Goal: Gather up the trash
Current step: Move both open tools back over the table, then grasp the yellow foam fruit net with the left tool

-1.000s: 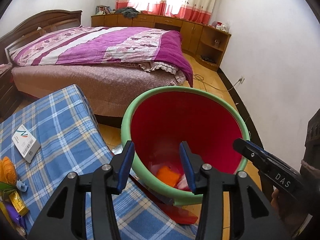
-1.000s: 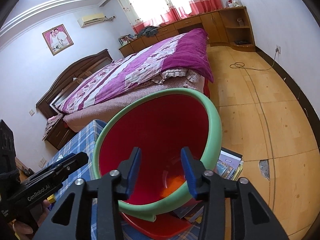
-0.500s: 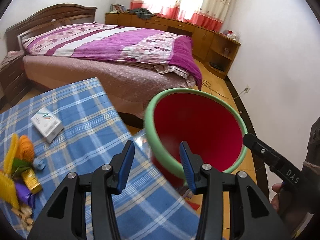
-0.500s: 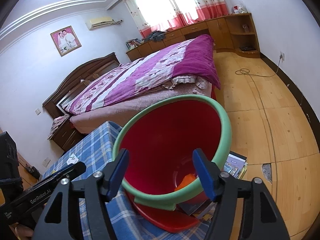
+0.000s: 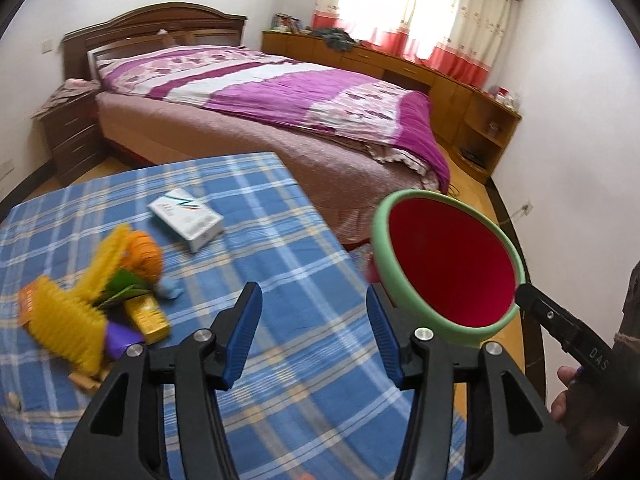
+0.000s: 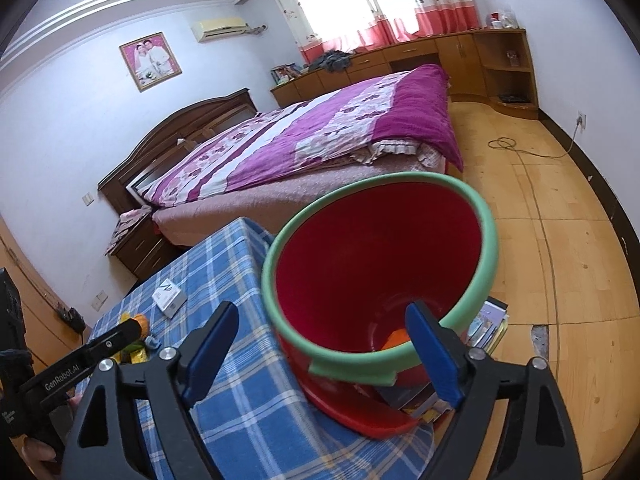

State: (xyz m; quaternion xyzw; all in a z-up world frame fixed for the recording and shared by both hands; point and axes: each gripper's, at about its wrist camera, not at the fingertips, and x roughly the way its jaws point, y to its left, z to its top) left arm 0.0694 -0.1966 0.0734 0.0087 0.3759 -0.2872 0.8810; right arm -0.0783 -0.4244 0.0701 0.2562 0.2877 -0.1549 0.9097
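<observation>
A red bin with a green rim point(image 5: 448, 260) point(image 6: 380, 264) stands beside the table's right edge, with orange trash point(image 6: 396, 336) in its bottom. On the blue checked tablecloth point(image 5: 260, 272) lie a white box point(image 5: 186, 218) and a pile of trash point(image 5: 96, 300): yellow bristly pieces, an orange ball, a gold packet, a purple item. My left gripper point(image 5: 314, 332) is open and empty over the cloth, right of the pile. My right gripper point(image 6: 320, 352) is open and empty at the bin's near rim.
A bed with a purple quilt point(image 5: 280, 96) stands behind the table. Wooden cabinets point(image 5: 460, 92) line the far wall. Books point(image 6: 488, 324) lie on the wooden floor behind the bin. A cable point(image 6: 520, 148) runs across the floor.
My left gripper has swung left from over the bin to over the table, bringing the trash pile into view. My right gripper has opened wider and drawn back from the bin.
</observation>
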